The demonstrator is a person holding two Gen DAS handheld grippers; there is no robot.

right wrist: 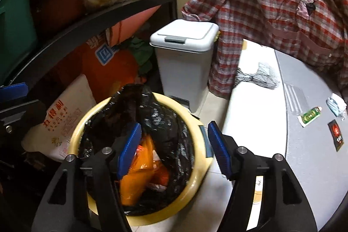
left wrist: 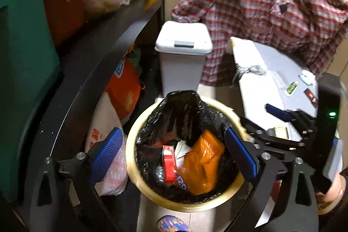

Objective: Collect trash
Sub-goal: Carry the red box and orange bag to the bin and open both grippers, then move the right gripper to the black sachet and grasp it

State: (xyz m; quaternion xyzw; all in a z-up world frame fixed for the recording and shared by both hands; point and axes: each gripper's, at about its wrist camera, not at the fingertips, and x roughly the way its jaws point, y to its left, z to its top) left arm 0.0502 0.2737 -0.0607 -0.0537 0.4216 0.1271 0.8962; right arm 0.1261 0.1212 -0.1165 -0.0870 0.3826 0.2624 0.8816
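A yellow trash bin lined with a black bag sits on the floor below both grippers; it also shows in the right wrist view. Inside lie an orange wrapper, a red box and white paper. My left gripper is open and empty above the bin. My right gripper is open and empty over the bin's right rim; it shows in the left wrist view. On the white table lie a green sachet, a dark red-marked sachet and a crumpled tissue.
A white lidded pedal bin stands behind the yellow bin. A black shelf on the left holds plastic bags, an orange bag and a green tub. A plaid shirt hangs over the table's far side. A sack leans left.
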